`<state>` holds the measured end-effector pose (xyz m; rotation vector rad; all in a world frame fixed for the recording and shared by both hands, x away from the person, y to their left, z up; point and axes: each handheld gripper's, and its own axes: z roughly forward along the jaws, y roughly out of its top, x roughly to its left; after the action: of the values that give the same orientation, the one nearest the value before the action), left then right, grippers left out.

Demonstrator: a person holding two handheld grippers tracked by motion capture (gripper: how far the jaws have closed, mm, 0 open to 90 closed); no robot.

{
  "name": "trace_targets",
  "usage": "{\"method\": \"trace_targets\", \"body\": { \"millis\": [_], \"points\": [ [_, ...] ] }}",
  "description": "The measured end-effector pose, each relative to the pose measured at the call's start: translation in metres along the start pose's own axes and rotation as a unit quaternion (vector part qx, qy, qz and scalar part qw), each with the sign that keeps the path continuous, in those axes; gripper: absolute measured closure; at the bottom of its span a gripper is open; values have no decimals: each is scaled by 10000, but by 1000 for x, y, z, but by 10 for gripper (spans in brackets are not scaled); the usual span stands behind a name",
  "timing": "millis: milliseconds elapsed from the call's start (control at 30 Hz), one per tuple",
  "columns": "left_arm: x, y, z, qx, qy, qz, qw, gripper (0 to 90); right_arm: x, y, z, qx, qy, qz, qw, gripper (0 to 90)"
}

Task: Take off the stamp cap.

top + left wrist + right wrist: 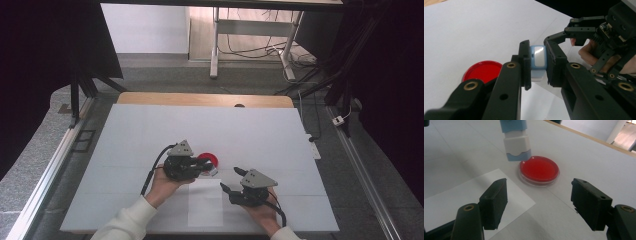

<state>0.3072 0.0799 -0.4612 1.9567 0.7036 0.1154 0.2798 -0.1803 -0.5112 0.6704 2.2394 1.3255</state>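
You are holding a small blue-and-white block (538, 61) clamped between the jaws of your left gripper (202, 167). In the right gripper view the block is hanging with its long axis upright, its scalloped blue end pointing down, just above the near rim of the red dish (539, 170). In the left gripper view you are seeing its end face instead, a pale panel framed in blue, with the dish lying beyond and to the left.

Your right gripper (230, 181) is hovering with its jaws standing well apart and nothing between them, aimed toward the dish from the near side. A white paper sheet (205, 202) is lying flat on the bench (150, 130) on the near side of the dish. Beyond the dish, bare bench is stretching to the wooden far edge.
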Motion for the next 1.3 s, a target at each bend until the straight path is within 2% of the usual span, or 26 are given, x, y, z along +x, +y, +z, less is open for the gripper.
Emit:
{"method": "trace_targets", "body": {
  "millis": [467, 767, 1133, 1300],
  "points": [
    [-2, 0, 4, 25, -23, 11, 10000, 756, 9, 5, 12, 41, 100, -82, 9999, 295],
    [-3, 0, 5, 23, -7, -1, 10000, 756, 15, 10, 20, 70, 82, -158, 9998, 318],
    [-3, -1, 6, 29, 1, -9, 10000, 756, 19, 17, 26, 35, -57, -248, 9997, 366],
    [-3, -1, 6, 35, -3, -15, 10000, 756, 21, 18, 28, 123, -112, -302, 9994, 409]
  ]
}}
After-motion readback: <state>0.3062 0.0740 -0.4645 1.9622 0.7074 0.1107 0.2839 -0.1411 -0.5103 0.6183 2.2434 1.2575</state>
